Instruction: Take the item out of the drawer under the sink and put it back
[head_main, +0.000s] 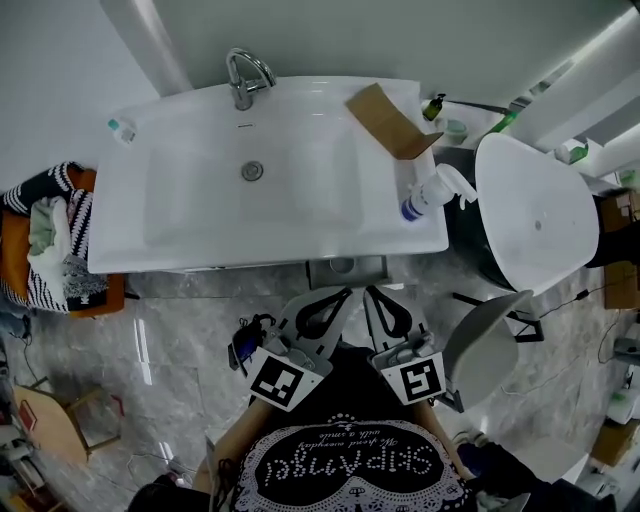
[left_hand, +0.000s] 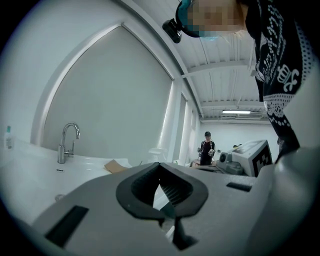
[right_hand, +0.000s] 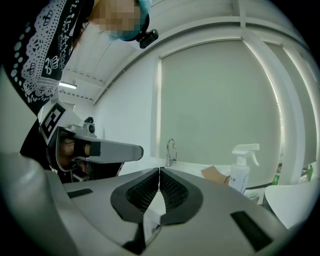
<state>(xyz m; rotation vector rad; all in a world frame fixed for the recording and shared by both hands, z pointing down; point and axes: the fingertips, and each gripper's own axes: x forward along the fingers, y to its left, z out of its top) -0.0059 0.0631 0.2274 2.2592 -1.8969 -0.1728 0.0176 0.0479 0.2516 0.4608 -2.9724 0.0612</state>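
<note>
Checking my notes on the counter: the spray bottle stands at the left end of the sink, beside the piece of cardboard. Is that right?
Not quite. The spray bottle stands at the right end of the sink, not the left. It is beside the piece of cardboard, as you say. The head view shows this, and the right gripper view agrees.

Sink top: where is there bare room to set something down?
Bare: the left rim between the small bottle and the basin, and the basin itself around the drain. Crowded: the right end, where the cardboard and the spray bottle leave only a narrow strip between them.
</note>
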